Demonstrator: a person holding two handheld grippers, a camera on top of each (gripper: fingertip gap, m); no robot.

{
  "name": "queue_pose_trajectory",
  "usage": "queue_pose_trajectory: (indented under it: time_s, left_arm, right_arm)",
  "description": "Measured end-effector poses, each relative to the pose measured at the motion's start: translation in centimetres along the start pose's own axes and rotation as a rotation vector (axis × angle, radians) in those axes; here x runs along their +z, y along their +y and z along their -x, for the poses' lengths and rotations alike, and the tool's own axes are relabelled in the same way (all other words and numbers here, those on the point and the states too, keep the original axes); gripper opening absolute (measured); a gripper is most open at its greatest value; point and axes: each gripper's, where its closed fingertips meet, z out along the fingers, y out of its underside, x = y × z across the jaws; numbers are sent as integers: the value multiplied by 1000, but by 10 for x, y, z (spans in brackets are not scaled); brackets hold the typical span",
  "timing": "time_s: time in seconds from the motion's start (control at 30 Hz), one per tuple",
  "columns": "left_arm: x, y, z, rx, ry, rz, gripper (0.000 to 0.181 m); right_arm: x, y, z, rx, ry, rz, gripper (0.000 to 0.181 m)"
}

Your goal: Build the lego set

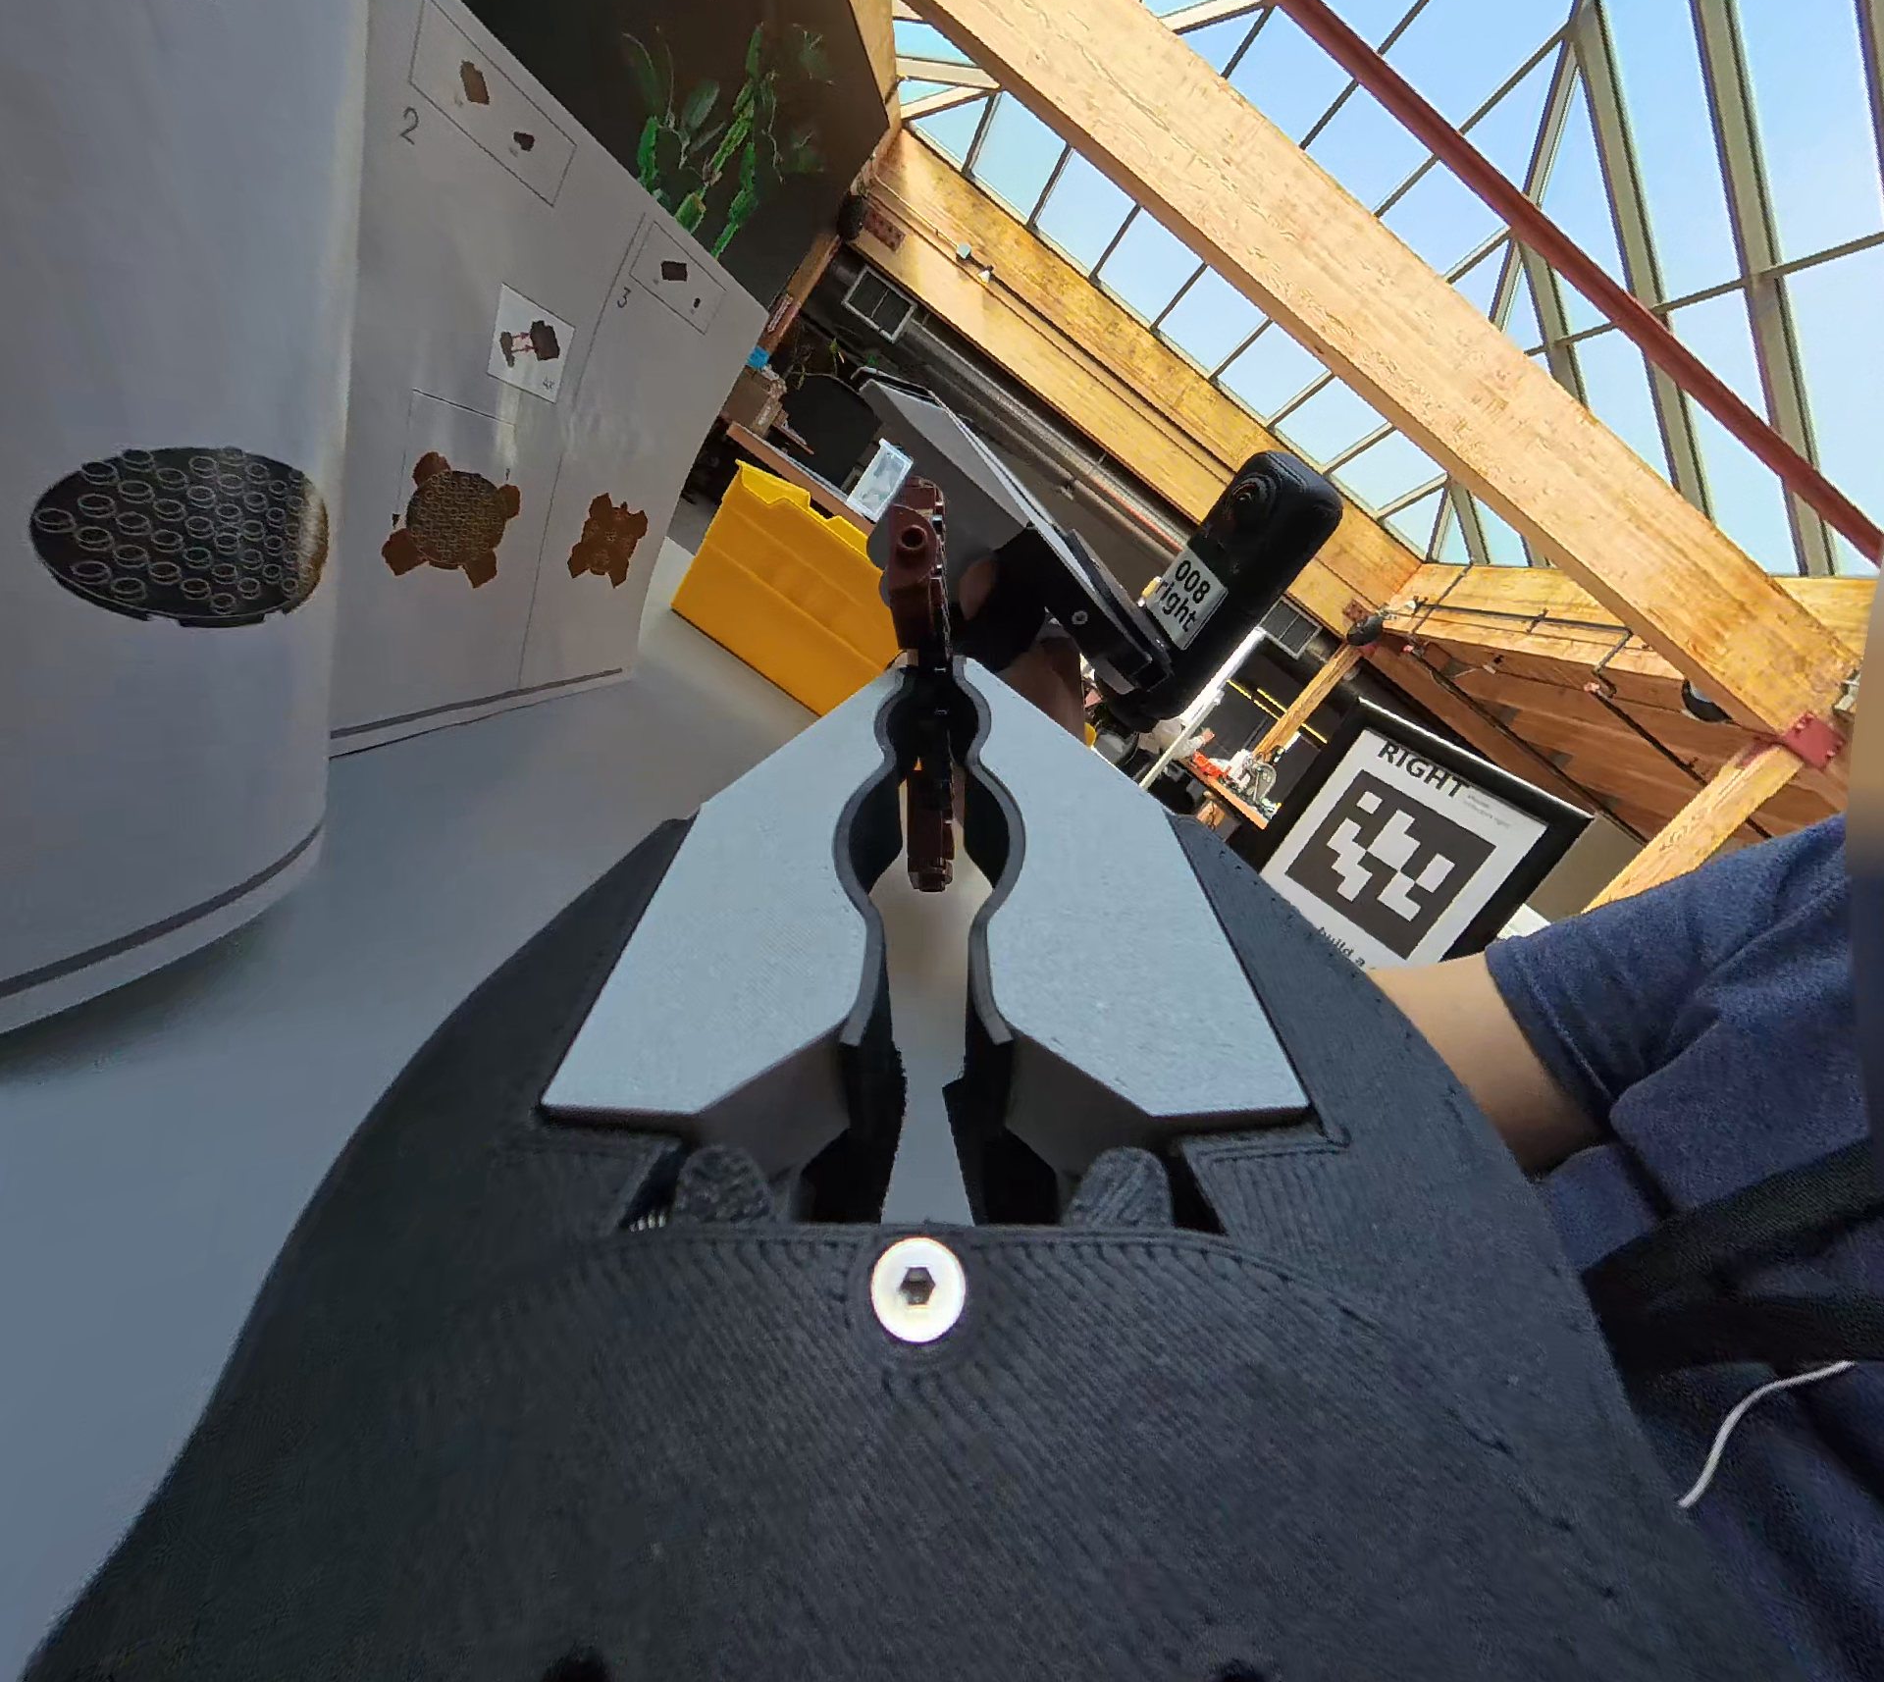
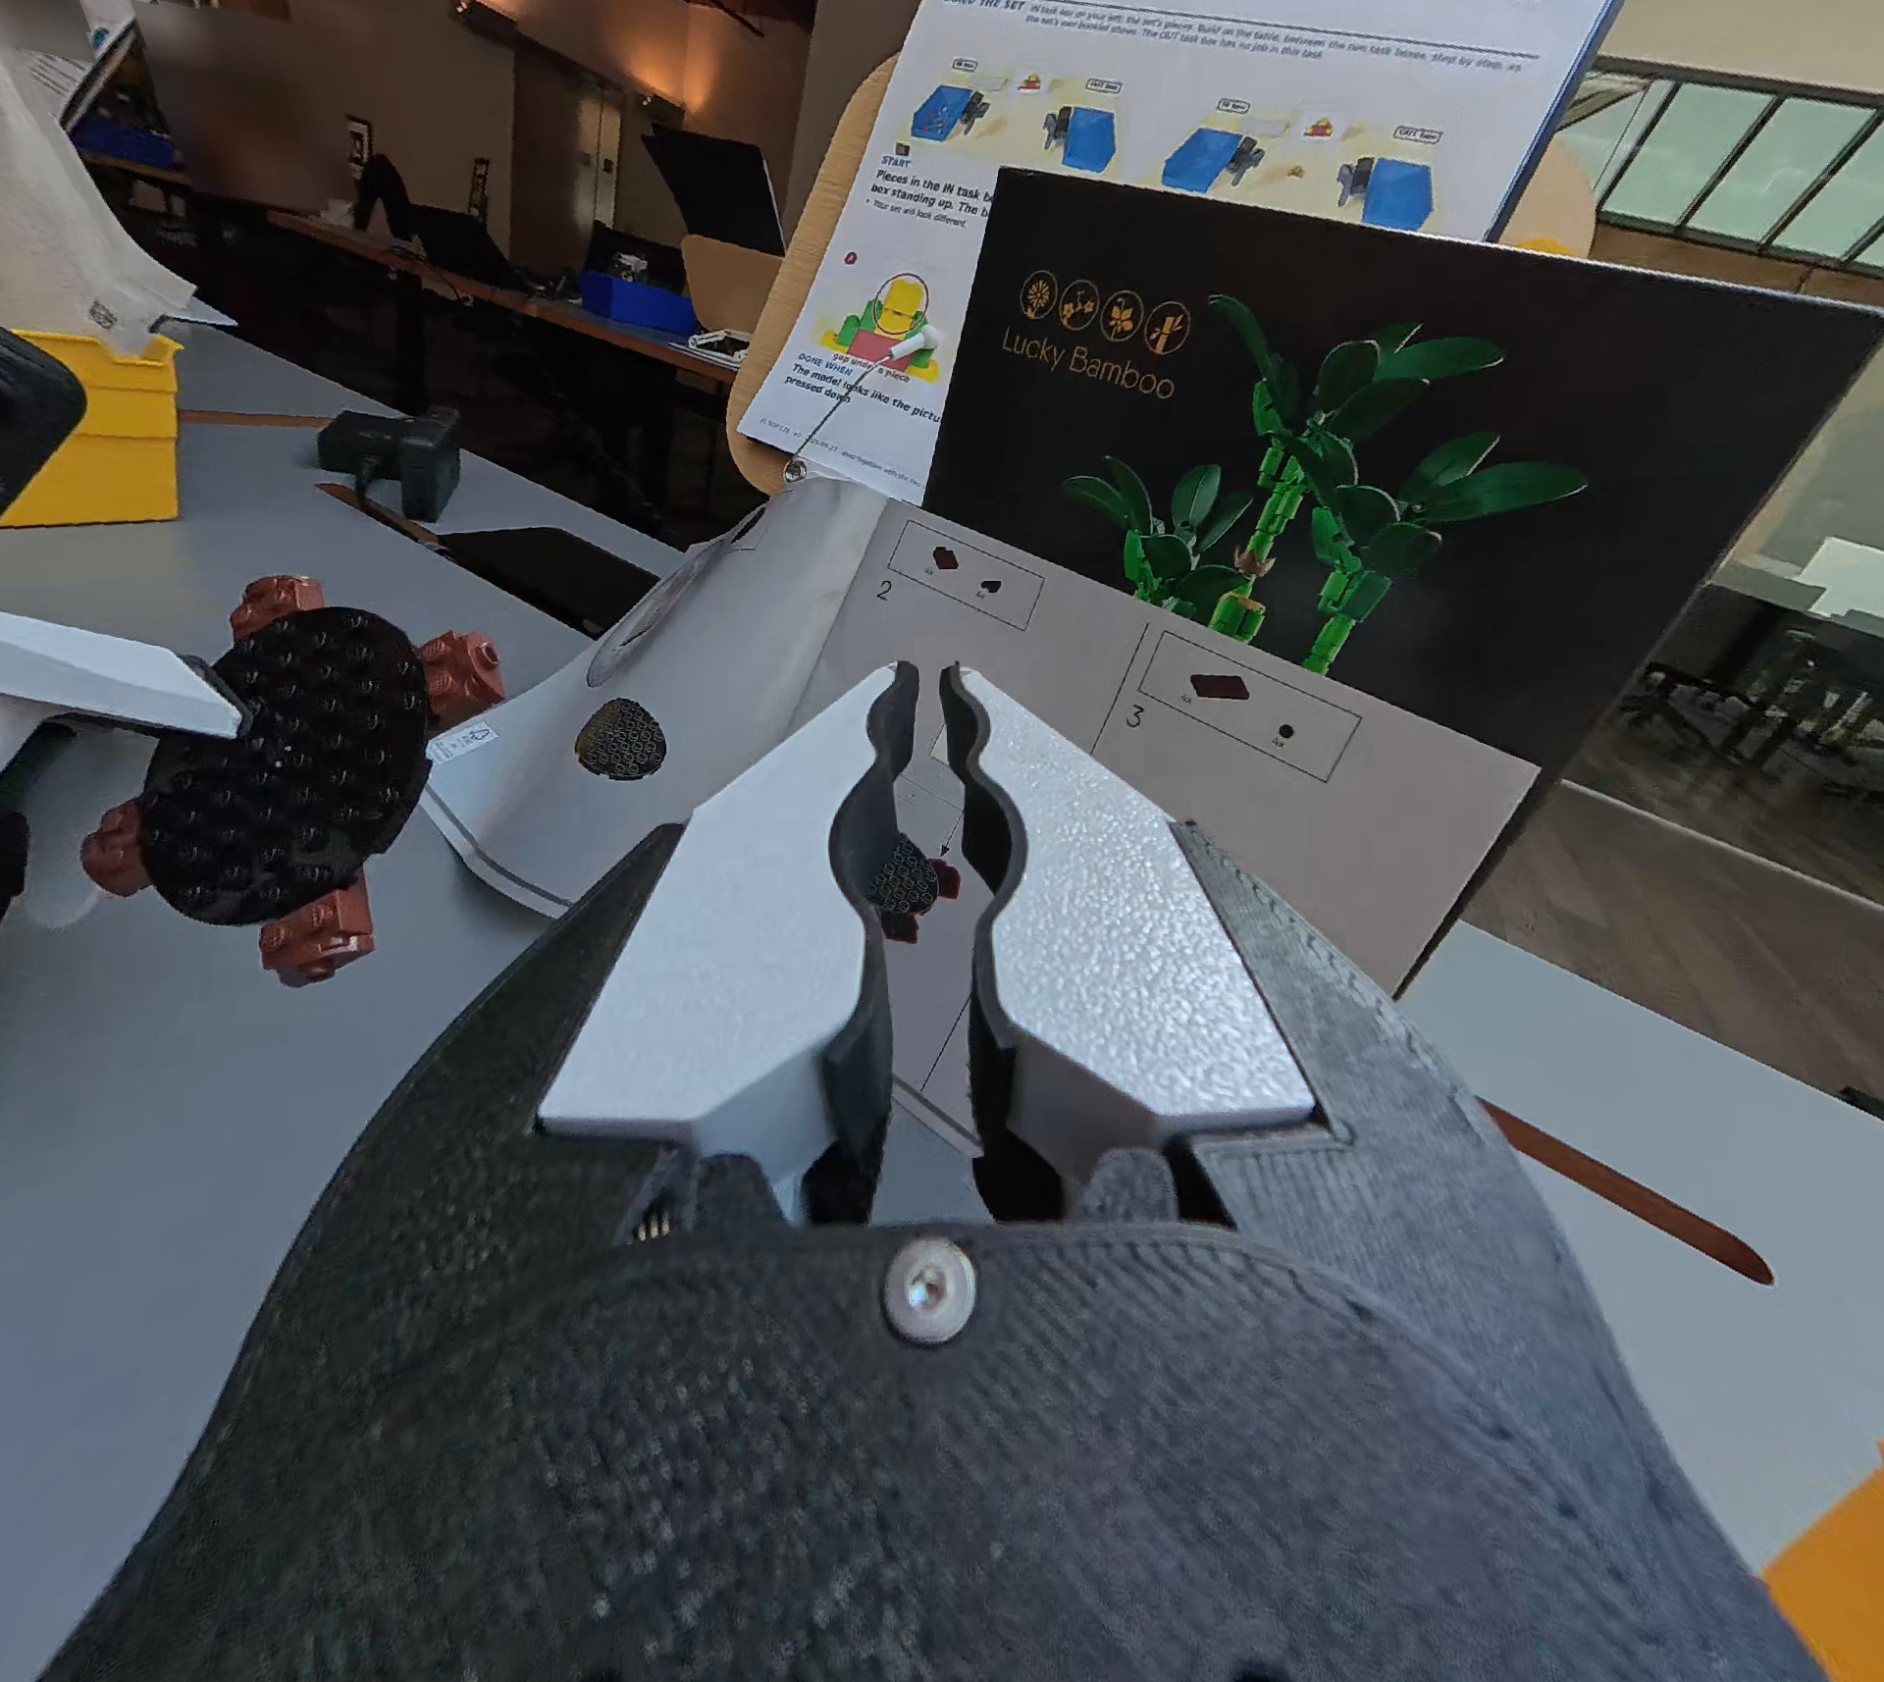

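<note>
Gripper jaws on the left gripper are squeezed shut on the lego base, a round black plate with four brown bricks stuck around its rim. It is held up on its edge, off the desk, at the left of the scene. Nothing is held by the right gripper; only a thin gap is left between its tips. The instruction booklet is propped open just past the right gripper, with the set's box behind it. Only the early steps look done, so most of the plant is probably still to be built. Plenty of bare desk is seen nearby, but the booklet stands close ahead. A yellow bin sits far left.
</note>
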Motion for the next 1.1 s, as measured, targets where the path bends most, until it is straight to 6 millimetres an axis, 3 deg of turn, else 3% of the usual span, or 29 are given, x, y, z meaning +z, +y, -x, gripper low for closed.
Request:
queue_pose_trajectory:
  time_s: [0.17,0.33,0.53,0.63,0.87,1.1]
  left_arm:
    - [-2,8,1,23,-33,60,2]
    - [-3,10,6,-49,-10,65,2]
    - [-4,8,10,-73,-15,54,1]
    - [-3,9,12,-82,-22,58,1]
    - [0,13,9,-45,-27,87,1]
    - [-1,7,-2,95,-46,113,2]
  right_arm:
    - [-12,5,19,73,-72,37,0]
    - [-12,2,66,201,-350,44,0]
    - [-12,4,61,296,-370,32,0]
    - [-10,8,69,335,-431,53,0]
    - [-7,18,80,225,-443,103,0]
    - [-9,13,57,120,-301,83,0]
